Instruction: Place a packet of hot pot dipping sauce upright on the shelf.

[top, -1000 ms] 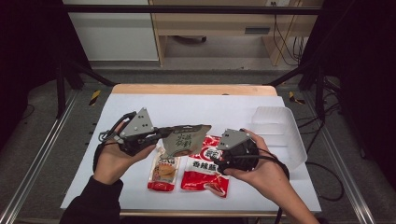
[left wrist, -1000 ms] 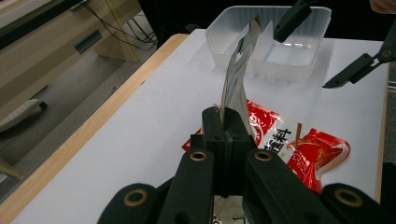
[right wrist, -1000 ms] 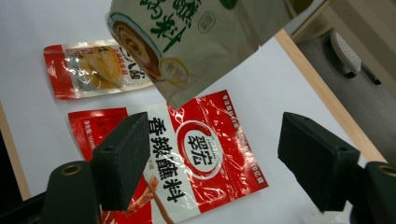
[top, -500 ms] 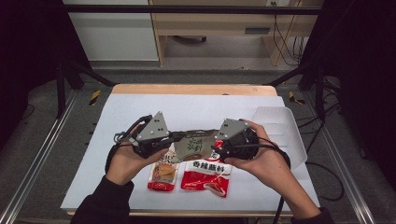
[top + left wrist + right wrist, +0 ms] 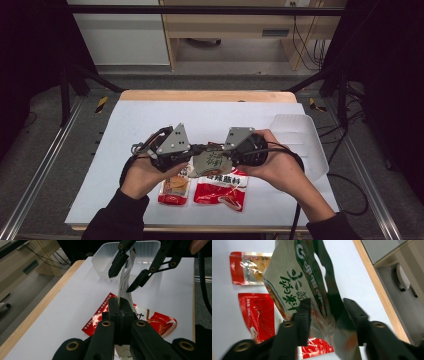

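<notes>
Hand-held gripper on my left (image 5: 192, 150) is clamping one end of the green-printed sachet (image 5: 214, 161) above the surface (image 5: 125, 130), while my right hand-held gripper (image 5: 225, 152) is meeting it from the other side. From the left gripper view, my jaws are pinched tight on the sachet's (image 5: 126, 282) edge and the right ones are standing apart around it. From the right gripper view, the sachet (image 5: 294, 282) is sitting between spread jaws, so I should be closing squarely before the left lets go.

- Your green-printed sachet (image 5: 294, 287) is glossy, crinkled foil.
- Your red packets (image 5: 220, 186) are shiny plastic film.
- Your desk (image 5: 150, 120) has a matt white sheet and a wood edge.
- Your tray (image 5: 105, 260) is frosted plastic.
</notes>
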{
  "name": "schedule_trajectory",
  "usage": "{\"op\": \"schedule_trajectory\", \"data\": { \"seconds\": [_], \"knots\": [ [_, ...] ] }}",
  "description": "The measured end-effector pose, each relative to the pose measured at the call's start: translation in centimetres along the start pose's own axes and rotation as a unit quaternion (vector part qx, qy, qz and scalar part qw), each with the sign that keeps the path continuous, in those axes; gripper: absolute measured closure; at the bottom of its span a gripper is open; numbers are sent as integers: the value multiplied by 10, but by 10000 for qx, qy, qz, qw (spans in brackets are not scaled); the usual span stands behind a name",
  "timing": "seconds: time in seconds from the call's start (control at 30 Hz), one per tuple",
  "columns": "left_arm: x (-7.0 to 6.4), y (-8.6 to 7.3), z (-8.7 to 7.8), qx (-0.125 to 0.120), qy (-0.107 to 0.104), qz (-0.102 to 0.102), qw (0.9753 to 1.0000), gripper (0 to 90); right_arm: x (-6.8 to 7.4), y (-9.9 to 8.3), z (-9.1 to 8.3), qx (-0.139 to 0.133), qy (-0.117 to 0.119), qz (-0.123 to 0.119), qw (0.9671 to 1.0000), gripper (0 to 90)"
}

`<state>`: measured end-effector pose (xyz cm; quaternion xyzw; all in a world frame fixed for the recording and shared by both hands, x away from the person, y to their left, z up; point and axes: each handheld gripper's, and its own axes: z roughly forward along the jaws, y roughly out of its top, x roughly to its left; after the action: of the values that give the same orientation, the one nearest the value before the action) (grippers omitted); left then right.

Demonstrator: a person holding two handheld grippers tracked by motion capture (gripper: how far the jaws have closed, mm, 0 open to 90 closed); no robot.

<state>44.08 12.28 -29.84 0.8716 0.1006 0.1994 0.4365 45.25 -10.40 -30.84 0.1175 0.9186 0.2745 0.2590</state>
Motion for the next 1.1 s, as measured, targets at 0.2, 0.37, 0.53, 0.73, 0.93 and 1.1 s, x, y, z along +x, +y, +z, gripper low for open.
{"op": "schedule_trajectory", "data": {
  "seconds": [0.2,0.37,0.53,0.73,0.93,1.1],
  "knots": [
    [2,-6,1,-45,51,-93,9999,900,1,5,5,141,53,-199,9997,879],
    [7,-19,-1,-202,56,-335,9992,900,2,9,8,127,102,-169,9997,900],
    [10,-31,-4,-287,60,-473,9984,838,3,19,14,228,183,-184,9994,900],
    [15,-45,-13,-440,361,-695,9960,496,-4,27,13,289,130,-233,9992,900],
    [16,-68,-18,-365,721,-867,9930,267,-25,26,4,342,-23,-177,9993,900],
    [14,-101,-22,-221,1038,-1084,9884,152,-52,18,-14,380,-274,-181,9987,900]
  ]
}}
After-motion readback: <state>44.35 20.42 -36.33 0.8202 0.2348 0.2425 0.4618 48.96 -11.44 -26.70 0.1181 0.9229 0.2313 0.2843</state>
